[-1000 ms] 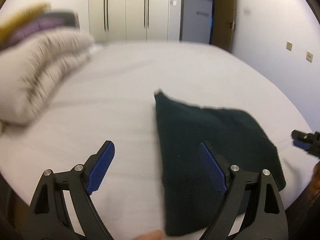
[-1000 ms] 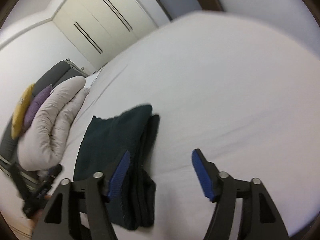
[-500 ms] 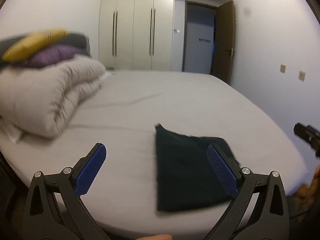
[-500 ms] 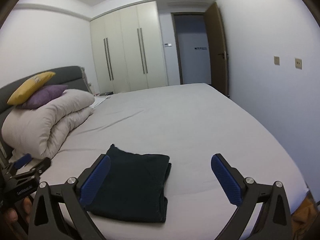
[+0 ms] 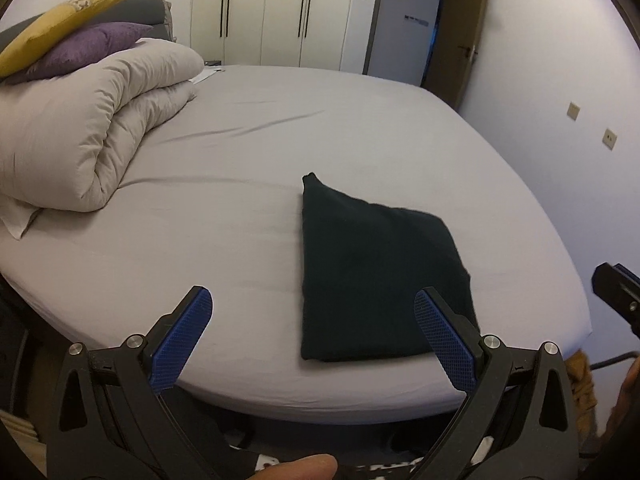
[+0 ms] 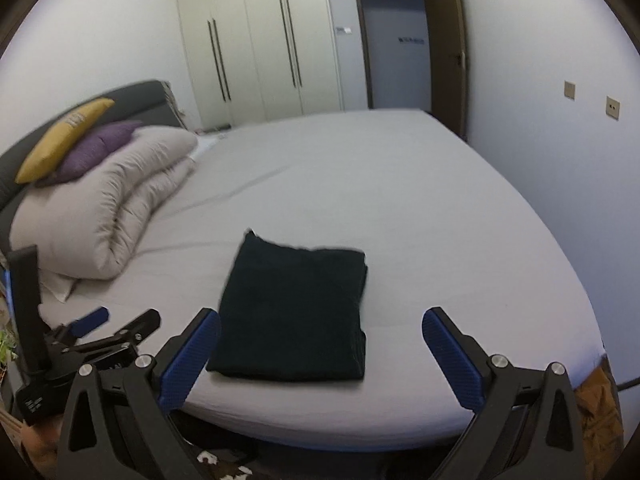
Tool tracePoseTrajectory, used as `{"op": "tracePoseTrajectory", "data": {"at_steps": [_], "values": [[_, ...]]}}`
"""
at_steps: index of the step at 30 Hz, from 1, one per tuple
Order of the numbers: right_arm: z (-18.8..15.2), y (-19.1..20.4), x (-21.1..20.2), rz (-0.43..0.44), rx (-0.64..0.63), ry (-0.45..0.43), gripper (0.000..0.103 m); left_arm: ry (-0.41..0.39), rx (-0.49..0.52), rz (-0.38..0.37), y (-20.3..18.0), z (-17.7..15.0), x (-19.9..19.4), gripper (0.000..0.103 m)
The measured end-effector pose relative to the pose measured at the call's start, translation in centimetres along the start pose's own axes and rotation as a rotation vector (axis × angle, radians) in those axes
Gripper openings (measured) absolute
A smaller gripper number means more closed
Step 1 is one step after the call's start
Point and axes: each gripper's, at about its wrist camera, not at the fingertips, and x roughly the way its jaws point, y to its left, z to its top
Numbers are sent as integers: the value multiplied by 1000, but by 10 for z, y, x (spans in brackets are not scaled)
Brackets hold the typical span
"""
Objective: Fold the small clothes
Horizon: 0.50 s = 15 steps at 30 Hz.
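A dark green garment [image 5: 376, 276] lies folded into a flat rectangle near the front edge of the bed [image 5: 248, 216]; the right wrist view shows the same folded garment [image 6: 296, 316]. My left gripper [image 5: 314, 308] stands open above the bed's front edge, nothing between its blue pads, the garment beyond and to its right. My right gripper [image 6: 320, 328] is open and empty too, held back from the garment. The left gripper [image 6: 96, 328] shows at the lower left of the right wrist view. Part of the right gripper [image 5: 618, 292] shows at the right edge of the left wrist view.
A rolled beige duvet [image 5: 84, 128] with a purple cushion [image 5: 84, 46] and a yellow cushion [image 5: 56, 24] sits at the bed's left. White wardrobes [image 6: 260, 48] and an open door [image 6: 444, 40] stand behind. A wall [image 5: 560, 100] runs along the right.
Both grippers have pulled back and up from the garment, and their jaws have spread wider. The garment lies folded on the bed, farther from both cameras.
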Motion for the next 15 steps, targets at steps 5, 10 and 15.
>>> {"op": "tracePoseTrajectory", "data": {"at_steps": [5,10,15], "values": [[-8,-2,10,-24,22,48,103,11,11,11,3,-4,8,103],[-11,1,16,-41,8,77,103,30,18,41,7,-3,16,103],[-13,3,20,-36,4,95,103,44,23,41,7,-5,21,103]]}}
